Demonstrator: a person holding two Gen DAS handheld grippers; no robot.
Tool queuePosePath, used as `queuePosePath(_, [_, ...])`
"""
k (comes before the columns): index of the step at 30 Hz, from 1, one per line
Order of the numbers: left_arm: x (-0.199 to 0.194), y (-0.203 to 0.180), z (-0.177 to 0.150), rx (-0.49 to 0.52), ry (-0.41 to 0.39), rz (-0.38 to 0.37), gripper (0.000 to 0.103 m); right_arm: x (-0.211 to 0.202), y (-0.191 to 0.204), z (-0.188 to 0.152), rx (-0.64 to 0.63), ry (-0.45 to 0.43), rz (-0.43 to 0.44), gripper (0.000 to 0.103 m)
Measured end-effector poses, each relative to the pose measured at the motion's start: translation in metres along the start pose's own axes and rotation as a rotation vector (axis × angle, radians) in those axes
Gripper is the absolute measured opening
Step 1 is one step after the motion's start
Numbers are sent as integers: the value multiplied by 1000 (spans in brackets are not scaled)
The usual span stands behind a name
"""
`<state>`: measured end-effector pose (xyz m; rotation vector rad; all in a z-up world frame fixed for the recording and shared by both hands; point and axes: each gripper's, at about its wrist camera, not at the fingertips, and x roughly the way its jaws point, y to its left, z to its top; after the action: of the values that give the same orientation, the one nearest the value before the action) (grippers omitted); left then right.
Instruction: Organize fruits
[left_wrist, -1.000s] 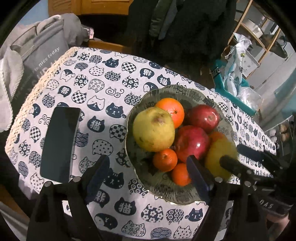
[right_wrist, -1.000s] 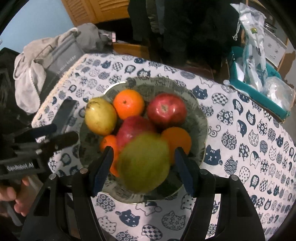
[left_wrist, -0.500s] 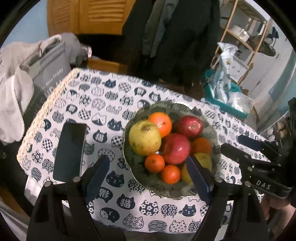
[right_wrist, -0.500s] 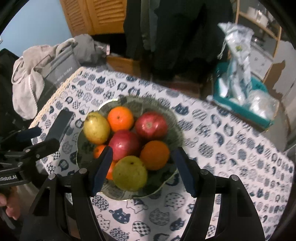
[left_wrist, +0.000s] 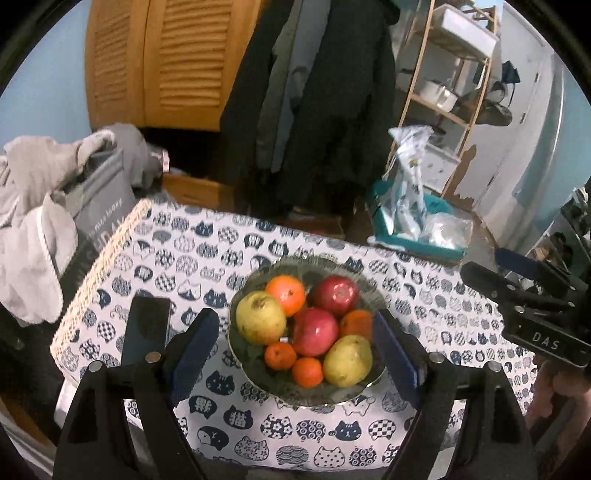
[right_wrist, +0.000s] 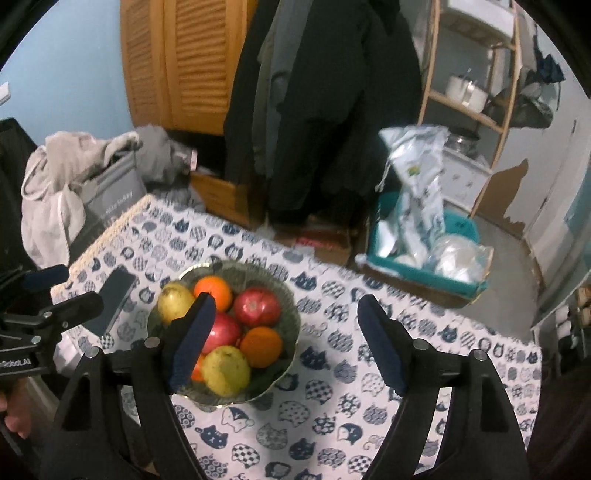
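A glass bowl (left_wrist: 314, 260) (right_wrist: 296, 325) stands on the cat-print tablecloth (left_wrist: 229, 417). It holds two yellow pears (left_wrist: 260, 317) (left_wrist: 347, 360), two red apples (left_wrist: 336, 294), oranges (left_wrist: 286, 290) and small tangerines (left_wrist: 280, 355). My left gripper (left_wrist: 294, 314) hangs open above the bowl, empty. My right gripper (right_wrist: 285, 300) hovers above the bowl's right side; its jaws are opening and nothing is between them. The front pear (right_wrist: 226, 371) lies free in the bowl. Each gripper shows at the edge of the other's view: right gripper (left_wrist: 517, 280), left gripper (right_wrist: 55, 295).
A dark phone (left_wrist: 146, 332) (right_wrist: 114, 299) lies left of the bowl. Grey clothes and a bag (left_wrist: 37, 221) pile up beyond the table's left edge. A teal basket of plastic bags (left_wrist: 417, 229), hanging coats (left_wrist: 314, 92) and a wooden shelf (left_wrist: 454, 92) stand behind.
The right gripper let go of the yellow-green pear, which now rests at the bowl's front, and its jaws spread wider. Both grippers rose and drew back from the bowl.
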<state>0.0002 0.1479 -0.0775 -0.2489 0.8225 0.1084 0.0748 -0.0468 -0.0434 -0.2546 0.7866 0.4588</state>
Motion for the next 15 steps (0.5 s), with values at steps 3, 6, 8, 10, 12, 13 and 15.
queuePosePath(3, [-13, -6, 5, 10, -33, 1, 87, -16, -4, 4, 1, -35, -9, 81])
queuePosePath(6, [-28, -11, 9, 25, -77, 13, 90, -33, -7, 7, -6, -78, -29, 85])
queuePosePath(8, [-36, -14, 11, 34, -102, 24, 93, -45, -9, 9, -15, -108, -45, 86])
queuePosePath(10, [-46, -16, 14, 37, -134, 37, 96, -55, -11, 9, -24, -133, -63, 86])
queuePosePath(12, [-54, -17, 15, 36, -161, 43, 102, -63, -13, 9, -30, -156, -80, 87])
queuePosePath(13, [-58, -18, 16, 37, -177, 45, 102, -67, -15, 8, -31, -166, -87, 87])
queuePosePath(15, [-68, -21, 18, 44, -210, 54, 102, -73, -19, 8, -29, -177, -97, 87])
